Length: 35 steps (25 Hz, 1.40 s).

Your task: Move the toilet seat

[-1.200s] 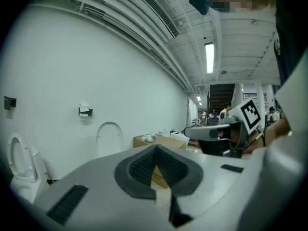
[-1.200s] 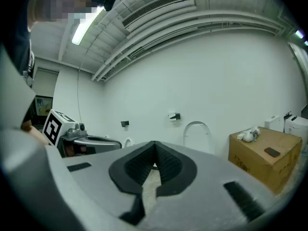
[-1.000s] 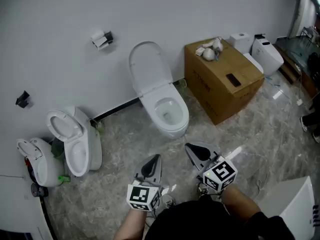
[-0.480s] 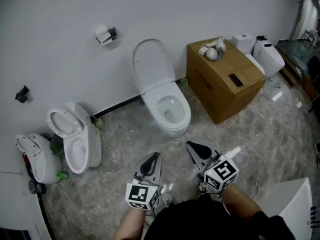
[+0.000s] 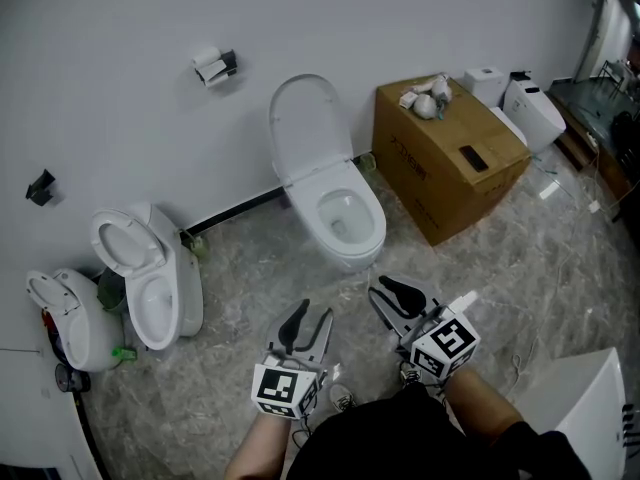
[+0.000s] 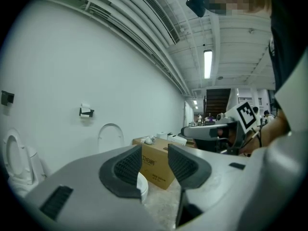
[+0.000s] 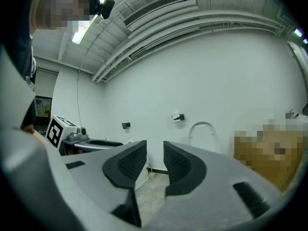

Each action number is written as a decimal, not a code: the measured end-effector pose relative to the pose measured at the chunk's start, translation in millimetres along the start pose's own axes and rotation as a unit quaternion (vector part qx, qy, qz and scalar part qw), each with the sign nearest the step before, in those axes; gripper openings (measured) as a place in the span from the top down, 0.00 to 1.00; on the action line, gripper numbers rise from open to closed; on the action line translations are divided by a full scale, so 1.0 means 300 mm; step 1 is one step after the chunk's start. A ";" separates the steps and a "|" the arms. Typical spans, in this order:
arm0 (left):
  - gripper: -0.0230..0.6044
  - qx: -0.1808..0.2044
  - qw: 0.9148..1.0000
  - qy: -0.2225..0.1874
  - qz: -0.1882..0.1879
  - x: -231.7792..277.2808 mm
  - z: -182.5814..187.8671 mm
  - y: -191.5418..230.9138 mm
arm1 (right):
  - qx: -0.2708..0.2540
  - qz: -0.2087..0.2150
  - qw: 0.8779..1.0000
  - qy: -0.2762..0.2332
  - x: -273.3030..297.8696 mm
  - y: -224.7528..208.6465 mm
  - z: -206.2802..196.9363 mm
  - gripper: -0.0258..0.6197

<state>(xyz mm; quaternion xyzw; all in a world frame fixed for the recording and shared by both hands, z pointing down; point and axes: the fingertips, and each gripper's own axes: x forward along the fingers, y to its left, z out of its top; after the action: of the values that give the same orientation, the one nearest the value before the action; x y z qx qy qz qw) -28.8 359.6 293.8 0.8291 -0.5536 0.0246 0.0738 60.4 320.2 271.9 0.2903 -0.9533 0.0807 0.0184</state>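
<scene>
Grey marbled floor (image 5: pixel 500 268), white wall (image 5: pixel 120 28). The seat (image 5: pixel 305 128) stands raised against the wall on the middle toilet (image 5: pixel 345 223), beside a box (image 5: pixel 445 158). Left claw (image 5: pixel 306 320) and right claw (image 5: pixel 393 293), both empty, have just been opening.

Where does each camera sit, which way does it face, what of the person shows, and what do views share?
Head view: on the person's head, looking steeply down at the floor and toilet; both forearms, left gripper, right gripper show.
Left gripper view: rides that gripper, faces the wall and cardboard box; its jaws, just opening, hold nothing; right gripper alongside.
Right gripper view: likewise, facing the wall; jaws just opening, empty.
Shared: all show the raised toilet lid and paper holder.
</scene>
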 end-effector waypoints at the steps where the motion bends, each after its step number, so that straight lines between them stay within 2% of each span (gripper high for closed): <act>1: 0.72 0.000 1.000 0.000 -0.002 -0.010 0.001 0.014 | 0.000 -0.001 1.000 0.000 0.012 0.013 0.001 0.76; 10: 0.63 0.009 1.000 0.004 -0.019 -0.052 -0.004 0.126 | 0.008 -0.027 1.000 -0.009 0.098 0.049 -0.013 0.64; 19: 0.61 0.007 1.000 0.001 -0.017 0.013 0.006 0.178 | 0.011 -0.027 1.000 -0.012 0.174 -0.012 0.000 0.61; 25: 0.61 0.003 1.000 0.007 -0.003 0.150 0.000 0.247 | 0.017 -0.017 1.000 -0.013 0.277 -0.148 0.010 0.61; 35: 0.61 -0.005 1.000 0.018 0.013 0.541 0.054 0.377 | 0.040 0.007 0.999 -0.010 0.526 -0.506 0.060 0.60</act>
<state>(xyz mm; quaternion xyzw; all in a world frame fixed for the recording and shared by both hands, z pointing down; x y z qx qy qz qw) -71.0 166.2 308.5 0.8209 -0.5631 0.0378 0.0873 14.1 106.0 288.8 0.2848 -0.9515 0.1159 -0.0032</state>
